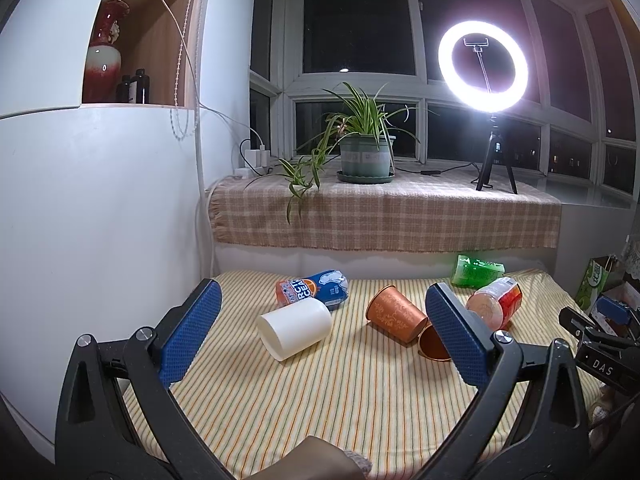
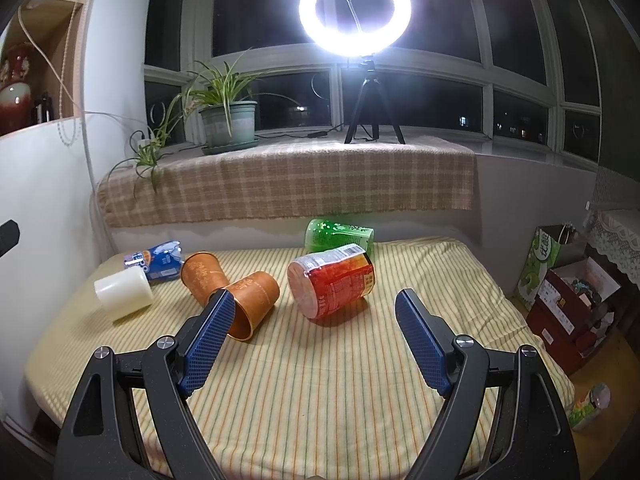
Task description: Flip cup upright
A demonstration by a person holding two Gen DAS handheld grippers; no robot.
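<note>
We see both the left gripper (image 1: 326,330) and right gripper (image 2: 316,334) spread wide, empty, blue textured pads showing. Two embossed copper cups (image 2: 256,298) and a smooth white cup (image 1: 295,329) lie sideways on the striped cloth counter (image 2: 320,392).

Right claw (image 2: 314,336) gapes wide over a striped tabletop (image 2: 320,380). Two orange cups (image 2: 256,300) lie toppled at ten o'clock, a red container (image 2: 332,280) at twelve.

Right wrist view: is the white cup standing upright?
No. The white cup lies on its side on the striped cloth, left of the two copper cups.
</note>
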